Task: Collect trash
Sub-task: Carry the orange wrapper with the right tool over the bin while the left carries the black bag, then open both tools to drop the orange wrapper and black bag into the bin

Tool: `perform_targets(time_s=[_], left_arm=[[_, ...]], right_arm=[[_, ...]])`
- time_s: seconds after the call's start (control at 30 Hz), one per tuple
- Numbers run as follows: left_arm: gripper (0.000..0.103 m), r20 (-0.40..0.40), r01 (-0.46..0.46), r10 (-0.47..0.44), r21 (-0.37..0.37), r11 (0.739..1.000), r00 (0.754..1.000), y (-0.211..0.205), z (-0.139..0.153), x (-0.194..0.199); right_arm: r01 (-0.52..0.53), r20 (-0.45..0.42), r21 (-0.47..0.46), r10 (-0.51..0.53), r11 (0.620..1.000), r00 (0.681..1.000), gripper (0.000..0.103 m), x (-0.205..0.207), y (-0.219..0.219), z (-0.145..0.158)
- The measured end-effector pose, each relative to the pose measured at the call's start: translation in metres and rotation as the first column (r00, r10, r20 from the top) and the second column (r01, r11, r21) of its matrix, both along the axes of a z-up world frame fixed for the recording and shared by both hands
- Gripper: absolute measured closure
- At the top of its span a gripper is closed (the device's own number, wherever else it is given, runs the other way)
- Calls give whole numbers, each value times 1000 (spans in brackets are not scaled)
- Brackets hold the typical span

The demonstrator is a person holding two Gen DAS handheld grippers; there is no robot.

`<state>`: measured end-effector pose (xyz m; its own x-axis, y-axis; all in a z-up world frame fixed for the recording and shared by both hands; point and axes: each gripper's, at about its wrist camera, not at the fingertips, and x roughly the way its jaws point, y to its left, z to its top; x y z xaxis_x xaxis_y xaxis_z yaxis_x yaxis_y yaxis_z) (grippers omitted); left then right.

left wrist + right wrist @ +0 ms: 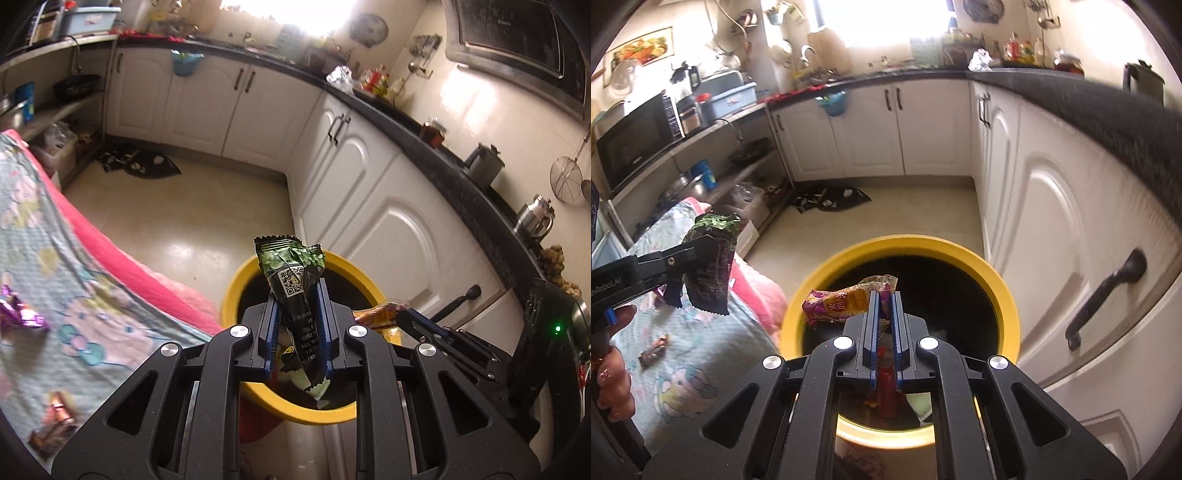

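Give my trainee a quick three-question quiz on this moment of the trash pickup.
1. True or false: both grippers are empty.
2. Which wrapper does the left gripper hold? A) crumpled green-and-black foil wrapper B) orange-and-purple snack wrapper
3. What lies below the right gripper?

Key:
1. False; each is shut on a wrapper.
2. A
3. The round yellow-rimmed bin, some trash already inside.

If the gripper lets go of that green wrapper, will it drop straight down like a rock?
Probably not. The green wrapper looks thin and crinkled, so it is likely very light and may flutter. It bends above the left gripper, so it seems floppy. It hangs over the yellow bin, so it should land inside.
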<state>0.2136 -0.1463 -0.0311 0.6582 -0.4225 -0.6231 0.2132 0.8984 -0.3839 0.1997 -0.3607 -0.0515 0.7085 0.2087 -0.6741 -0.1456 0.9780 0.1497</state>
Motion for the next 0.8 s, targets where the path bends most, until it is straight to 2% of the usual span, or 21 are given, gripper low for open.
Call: perform_targets(time_s=[0.13, 0.2, 0.27, 0.33, 0.4, 0.57, 0.8], left_arm=[[89, -27, 25, -25, 7, 1000, 999, -14, -13, 10], [84, -38, 21, -20, 17, 1000, 999, -17, -17, 13], [47, -47, -6, 7, 35, 999, 999, -15, -20, 15], [46, -52, -19, 21, 33, 999, 998, -8, -23, 15], [40, -59, -47, 49, 38, 998, 997, 3, -25, 14], [23, -57, -121, 124, 50, 991, 991, 35, -25, 6], [17, -47, -218, 220, 36, 975, 974, 85, -17, -10]], right_arm=[[20, -32, 2, -20, 1000, 999, 96, 4, -6, -14], [31, -43, 1, -31, 1000, 999, 94, 6, -8, -17], [51, -58, -1, -51, 999, 997, 84, 7, -10, -23], [66, -70, 6, -65, 998, 995, 75, 8, -13, -27], [74, -73, 11, -73, 997, 995, 62, 8, -13, -28], [53, -69, 22, -52, 998, 996, 58, 6, -4, -27], [-40, -25, 43, 41, 998, 999, 51, -3, 31, -7]])
